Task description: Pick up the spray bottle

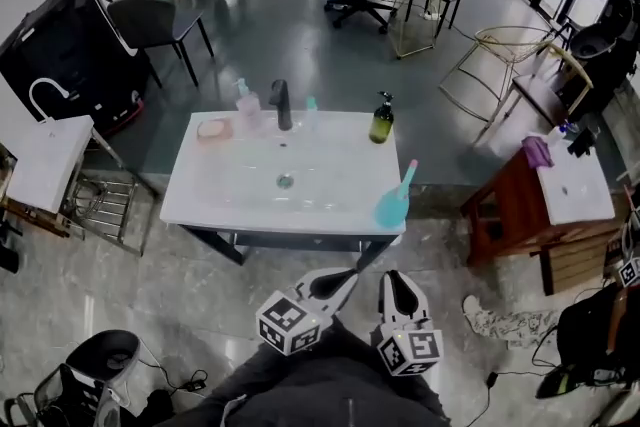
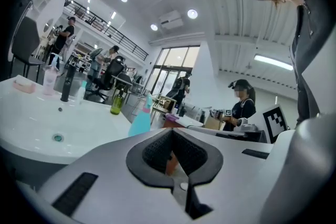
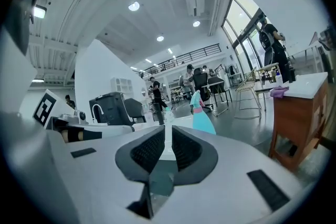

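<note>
The teal spray bottle (image 1: 393, 200) with a pink nozzle stands upright on the front right corner of the white sink basin (image 1: 250, 200). Both grippers hang low in the head view, short of the basin's front edge and apart from the bottle. My left gripper (image 1: 338, 281) is shut with nothing in it, and my right gripper (image 1: 399, 289) beside it is shut and empty too. In the left gripper view the spray bottle (image 2: 140, 120) shows beyond the closed left gripper (image 2: 172, 136), slightly left. In the right gripper view the spray bottle (image 3: 201, 115) stands just right of the closed right gripper (image 3: 168, 136).
A black faucet (image 1: 281, 105), a pale pump bottle (image 1: 247, 105), a soap dish (image 1: 214, 129) and a green soap bottle (image 1: 381, 120) line the basin's far edge. A wooden stand (image 1: 505, 210) with a white top is at the right, a small sink (image 1: 45, 160) at the left.
</note>
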`<state>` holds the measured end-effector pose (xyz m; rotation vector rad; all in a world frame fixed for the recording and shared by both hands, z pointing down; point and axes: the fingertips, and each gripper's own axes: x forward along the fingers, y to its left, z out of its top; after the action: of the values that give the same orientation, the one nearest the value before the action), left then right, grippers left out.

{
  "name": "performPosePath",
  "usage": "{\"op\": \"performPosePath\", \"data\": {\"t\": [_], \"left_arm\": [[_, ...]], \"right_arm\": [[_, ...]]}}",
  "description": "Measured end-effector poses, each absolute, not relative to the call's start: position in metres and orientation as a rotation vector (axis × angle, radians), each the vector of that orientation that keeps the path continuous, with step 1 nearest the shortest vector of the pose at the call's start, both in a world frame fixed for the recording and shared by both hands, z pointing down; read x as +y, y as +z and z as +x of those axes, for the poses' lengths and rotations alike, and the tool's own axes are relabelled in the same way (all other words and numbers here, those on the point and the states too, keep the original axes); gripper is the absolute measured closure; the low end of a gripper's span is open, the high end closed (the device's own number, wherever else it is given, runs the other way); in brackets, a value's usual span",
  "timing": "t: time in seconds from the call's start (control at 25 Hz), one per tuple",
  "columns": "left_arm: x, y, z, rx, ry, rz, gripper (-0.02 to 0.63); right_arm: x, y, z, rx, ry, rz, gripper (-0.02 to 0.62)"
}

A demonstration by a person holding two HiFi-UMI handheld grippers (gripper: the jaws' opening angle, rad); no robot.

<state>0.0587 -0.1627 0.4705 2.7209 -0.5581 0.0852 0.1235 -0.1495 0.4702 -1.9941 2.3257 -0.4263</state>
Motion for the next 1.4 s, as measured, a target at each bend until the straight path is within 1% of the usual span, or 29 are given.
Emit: {"op": "performPosePath", "data": {"t": [0.36,0.48,0.52,0.56,0.68,0.76,0.92,1.4], "left_arm": [[-0.238,0.464,0.095,-0.482,0.107,2.747,0.598],[-0.256,0.463,0.102,-0.462,0.115,2.749,0.598],[-0.261,0.463,0.104,-0.456,0.119,2.748,0.598],[-0.266,0.462,0.106,-0.452,0.122,2.747,0.598],[-0.280,0.459,0.110,-0.445,0.124,2.752,0.598],[-0.289,0.459,0.112,-0.440,0.128,2.755,0.598],[-0.302,0.468,0.115,-0.418,0.157,2.744,0.598],[-0.337,0.486,0.129,-0.335,0.161,2.740,0.598]], "right_arm": [[-0.230,0.458,0.159,2.246,-0.370,-2.055,0.583],[-0.247,0.463,0.168,2.217,-0.396,-2.084,0.572],[-0.252,0.464,0.170,2.214,-0.398,-2.096,0.529],[-0.257,0.464,0.173,2.212,-0.390,-2.113,0.460],[-0.268,0.462,0.182,2.200,-0.328,-2.182,0.393],[-0.277,0.461,0.185,2.194,-0.290,-2.220,0.370],[-0.296,0.468,0.186,2.174,-0.287,-2.256,0.357],[-0.333,0.463,0.193,2.167,-0.128,-2.357,0.356]]}}
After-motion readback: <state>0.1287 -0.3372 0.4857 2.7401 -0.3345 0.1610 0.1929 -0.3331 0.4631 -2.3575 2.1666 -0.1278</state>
